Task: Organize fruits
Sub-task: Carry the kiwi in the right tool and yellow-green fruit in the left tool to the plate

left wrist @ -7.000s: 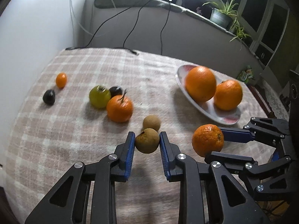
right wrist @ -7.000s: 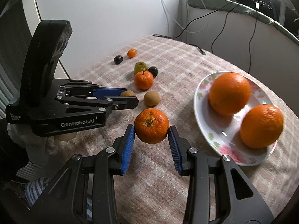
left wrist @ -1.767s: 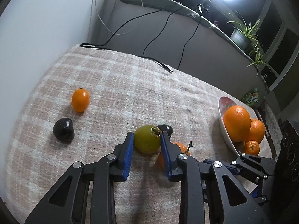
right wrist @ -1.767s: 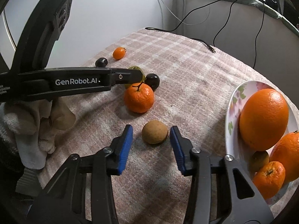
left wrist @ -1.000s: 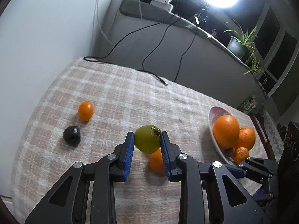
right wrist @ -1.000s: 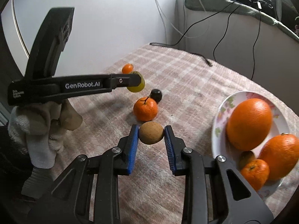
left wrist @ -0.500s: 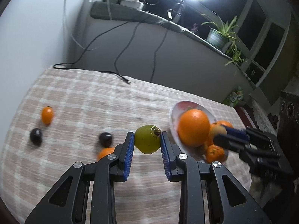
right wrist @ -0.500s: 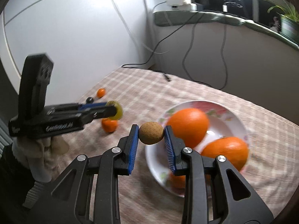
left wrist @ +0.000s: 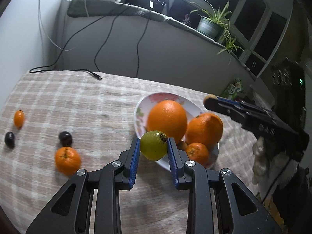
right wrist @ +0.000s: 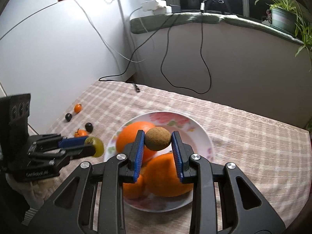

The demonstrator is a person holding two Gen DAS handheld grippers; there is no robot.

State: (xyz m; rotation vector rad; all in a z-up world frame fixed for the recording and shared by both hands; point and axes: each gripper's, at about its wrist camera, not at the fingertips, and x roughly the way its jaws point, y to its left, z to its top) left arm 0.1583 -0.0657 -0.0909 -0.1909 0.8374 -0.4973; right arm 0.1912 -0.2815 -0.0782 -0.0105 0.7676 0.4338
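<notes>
Two fruits are in the air at once, one in each gripper, both close to the flowered plate that serves as the collecting spot on the checked tablecloth.

On the plate already sit a large orange, a second orange beside it, a small mandarin at the near rim, and a brownish fruit barely showing between them. That looks like roughly half the job.

The left gripper has its blue pads clamped on a green fruit, held above the cloth at the plate's near-left rim. Its brown stem end points up and toward the plate; its long axis seems to run from that stem down toward the cloth, slightly tilted.

The right gripper is closed on a small brown fruit, hanging over the middle of the plate, above the oranges. This one is oval, with its long axis lying crosswise from pad to pad, about level.

Still out on the cloth, all well to the left of the plate: a stemmed mandarin, a dark plum-like fruit just behind it, and, farther off, another dark fruit and a tiny orange one.

So I'd judge two fruits are about to be set down and four remain.
</notes>
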